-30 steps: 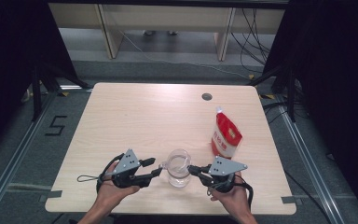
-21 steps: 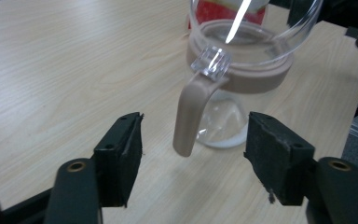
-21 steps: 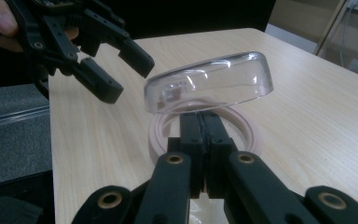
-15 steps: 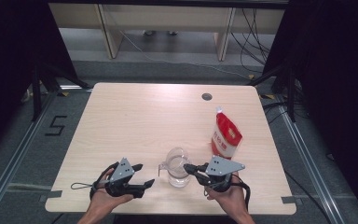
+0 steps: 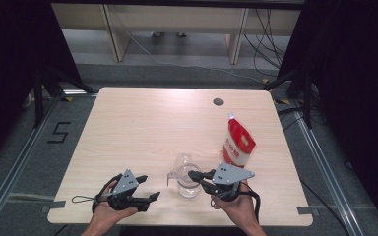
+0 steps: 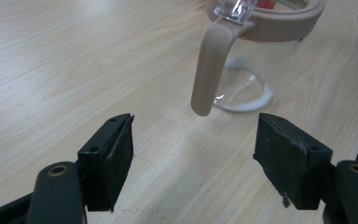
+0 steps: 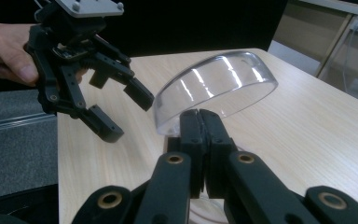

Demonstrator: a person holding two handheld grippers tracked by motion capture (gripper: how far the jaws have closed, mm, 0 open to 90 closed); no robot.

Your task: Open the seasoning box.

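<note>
A light wooden table [image 5: 142, 128] is set on a grey floor [image 5: 24, 147]. Black curtains [image 5: 10, 59] are hung at both sides. A "5" [image 5: 59, 132] is marked on the floor. Cables [image 5: 270, 29] are seen behind.

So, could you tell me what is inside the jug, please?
The jug looks empty: its clear base shows in the left gripper view. The raised lid, held by the right gripper, partly hides the inside.
</note>
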